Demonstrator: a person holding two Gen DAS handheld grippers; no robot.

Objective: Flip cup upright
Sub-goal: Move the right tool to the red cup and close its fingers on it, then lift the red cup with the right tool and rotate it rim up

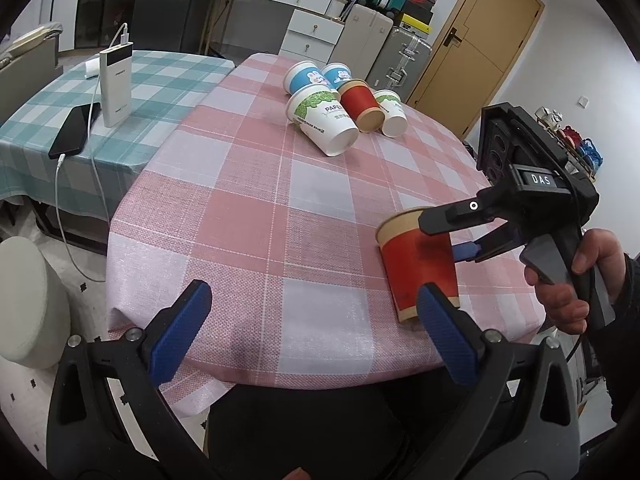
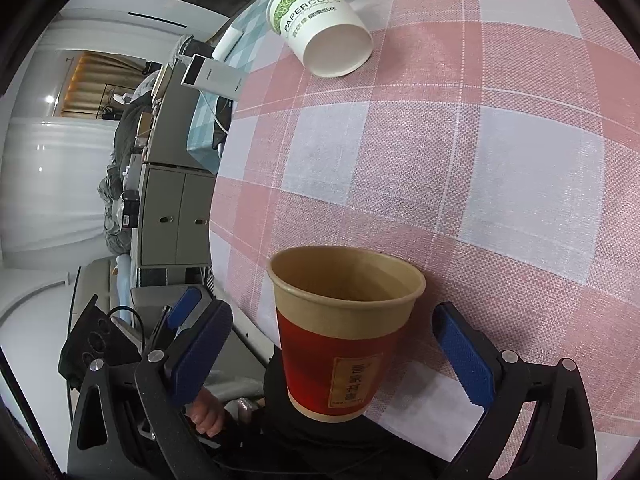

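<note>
Standing mouth-up on the table (image 2: 500, 128) between wide-open right gripper (image 2: 332, 354) jaws, red cup (image 2: 344, 336) awaiting release and withdrawal; left gripper (image 1: 316, 334) likewise agape, empty.

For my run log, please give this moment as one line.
red cup: on side, near table edge | right gripper: open, around red cup, no contact | left gripper: open, empty

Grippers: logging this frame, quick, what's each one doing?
Left gripper: open, empty.
Right gripper: open around the red cup, not clamping.
</note>
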